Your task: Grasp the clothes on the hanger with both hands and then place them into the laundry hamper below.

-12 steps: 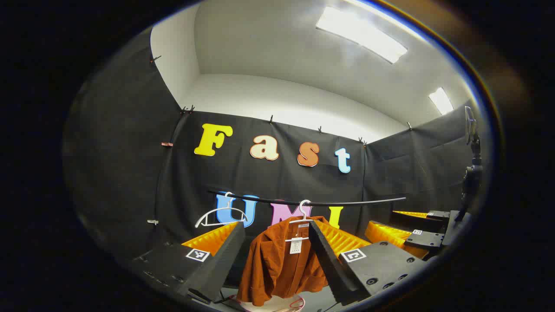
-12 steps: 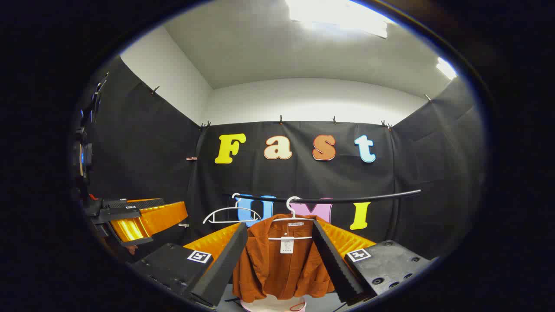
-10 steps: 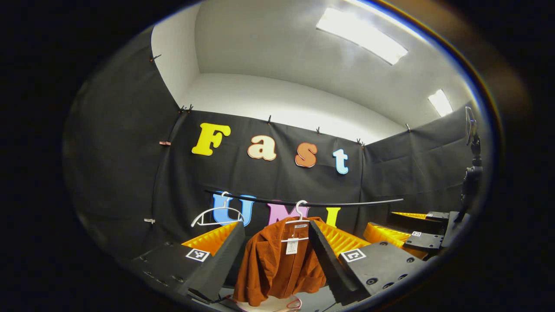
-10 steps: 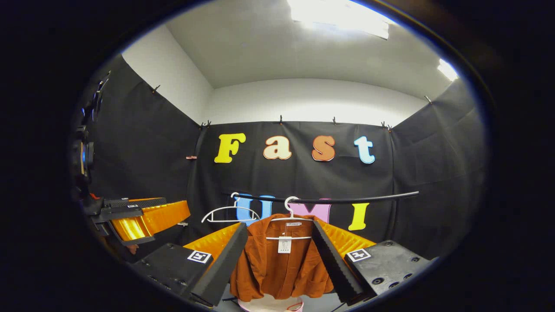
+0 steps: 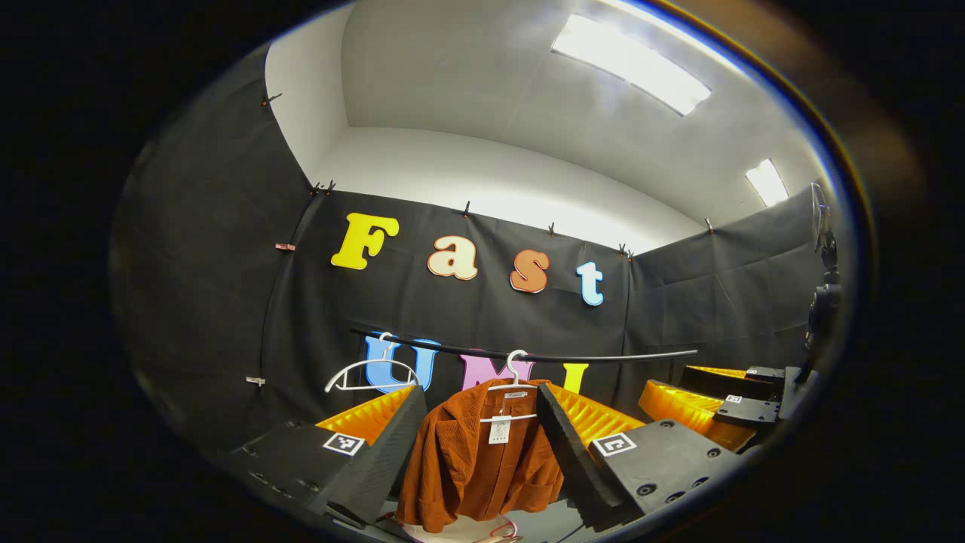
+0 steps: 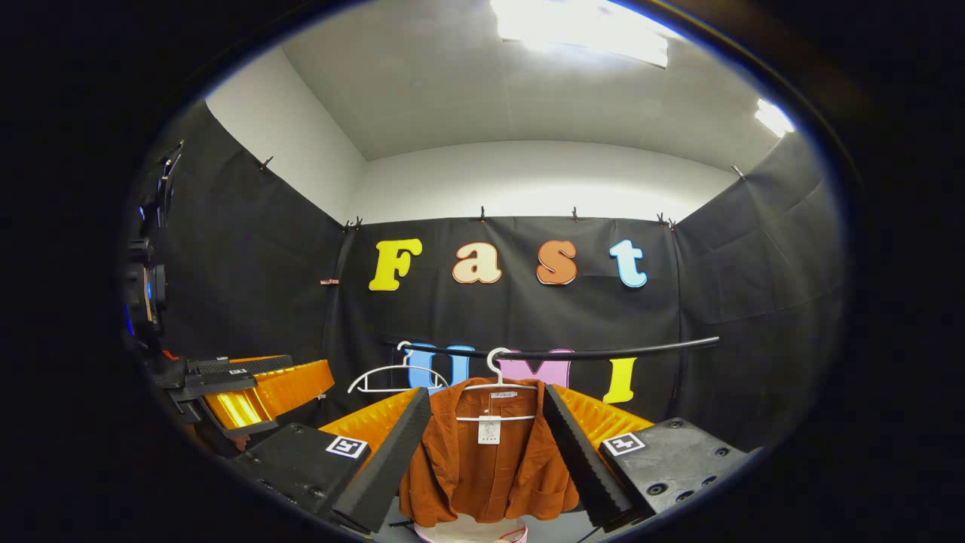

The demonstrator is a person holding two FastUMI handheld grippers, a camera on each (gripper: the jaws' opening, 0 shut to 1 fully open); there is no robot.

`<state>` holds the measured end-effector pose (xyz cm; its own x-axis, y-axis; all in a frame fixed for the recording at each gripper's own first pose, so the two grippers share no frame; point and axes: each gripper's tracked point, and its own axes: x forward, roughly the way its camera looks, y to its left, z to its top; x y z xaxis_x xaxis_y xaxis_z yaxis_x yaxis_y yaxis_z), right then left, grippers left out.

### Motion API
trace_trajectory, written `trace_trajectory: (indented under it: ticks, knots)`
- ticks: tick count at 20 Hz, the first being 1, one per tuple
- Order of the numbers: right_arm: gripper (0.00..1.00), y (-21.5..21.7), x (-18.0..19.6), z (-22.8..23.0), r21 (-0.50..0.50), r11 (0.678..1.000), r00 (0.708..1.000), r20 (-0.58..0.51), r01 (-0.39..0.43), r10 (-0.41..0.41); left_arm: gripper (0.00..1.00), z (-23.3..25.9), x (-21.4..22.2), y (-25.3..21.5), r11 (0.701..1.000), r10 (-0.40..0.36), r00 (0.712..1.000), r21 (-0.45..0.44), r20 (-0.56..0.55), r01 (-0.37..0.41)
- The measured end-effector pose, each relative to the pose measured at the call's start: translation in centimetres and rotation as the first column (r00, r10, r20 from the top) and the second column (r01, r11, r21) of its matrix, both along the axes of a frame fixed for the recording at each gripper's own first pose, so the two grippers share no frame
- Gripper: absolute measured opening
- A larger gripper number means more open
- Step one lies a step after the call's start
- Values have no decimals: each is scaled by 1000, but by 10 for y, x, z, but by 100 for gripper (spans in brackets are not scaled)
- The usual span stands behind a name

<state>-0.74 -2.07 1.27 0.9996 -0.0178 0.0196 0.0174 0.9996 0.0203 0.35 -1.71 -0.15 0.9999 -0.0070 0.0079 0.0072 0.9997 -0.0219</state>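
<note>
The jacket [image 5: 482, 464] now sits a touch lower and further left between the left gripper's [image 5: 473, 452] fingers than half a second ago, and in the right gripper view it has also slid slightly left. Left to right: an empty hanger [image 5: 371, 375] hangs on the rail [image 5: 603, 356], then the jacket on its own hanger [image 5: 513, 381], a tag [image 5: 497, 431] dangling at the collar. Left gripper: fingers spread wide, gripping nothing, the jacket well beyond them. Right gripper [image 6: 486, 460]: also wide open, empty, framing the jacket [image 6: 488, 471] without touching it. Below the hem there's a pale rim [image 6: 471, 532], probably the hamper, though it's cut off at the edge.
</note>
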Motion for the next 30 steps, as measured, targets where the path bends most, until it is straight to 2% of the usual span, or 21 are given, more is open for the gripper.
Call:
trace_trajectory:
  ticks: [5, 17, 30]
  knots:
    - [97, -6, -1, 0, 5, 999, 999, -1, 34, -34, 94, -7, 4, -4, 999, -28, 999, 19, -23, 29]
    - [97, 0, -5, -12, -22, 996, 996, -36, 82, -83, 94, -12, 2, 5, 998, -68, 997, -13, -38, 68]
    - [97, 18, -8, -29, -60, 983, 983, -59, 171, -175, 94, -27, 3, 23, 986, -165, 984, -40, -72, 163]
